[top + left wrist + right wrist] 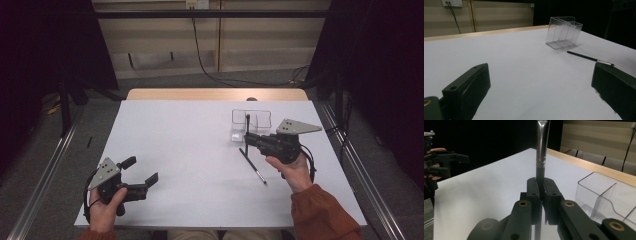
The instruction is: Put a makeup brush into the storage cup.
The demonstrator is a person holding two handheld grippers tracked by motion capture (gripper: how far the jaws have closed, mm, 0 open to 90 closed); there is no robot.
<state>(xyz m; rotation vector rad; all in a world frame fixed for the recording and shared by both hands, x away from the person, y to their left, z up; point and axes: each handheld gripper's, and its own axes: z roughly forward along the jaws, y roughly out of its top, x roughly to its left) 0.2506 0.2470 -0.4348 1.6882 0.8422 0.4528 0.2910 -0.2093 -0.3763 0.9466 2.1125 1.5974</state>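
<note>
Right gripper [248,137] is clamped on a thin black brush [247,131] — jaws fully pinched on the dark handle, as the right gripper view shows, with the metal ferrule [541,147] running up past the top of the frame. In the high view the brush stands upright at about 2 o'clock on the counter [190,165], its top crossing the near wall of the clear divided holder [251,125]. Upright hold reads as lining it up to drop into a compartment; which one, can't tell.

Second brush [253,165] lies flat on the counter at about 3 o'clock, just near-side of the holder, not touching it, silver ferrule end pointing toward the person. Looks like next in the queue.

Holder looks empty in the left gripper view [563,32] — partition walls visible, nothing standing inside.

Left gripper [142,175] sits at about 7 o'clock, well apart from everything, jaws spread wide with nothing between them — parked, likely just keeping out of the way. Could steady the holder if it tips, judging by how light it looks.
</note>
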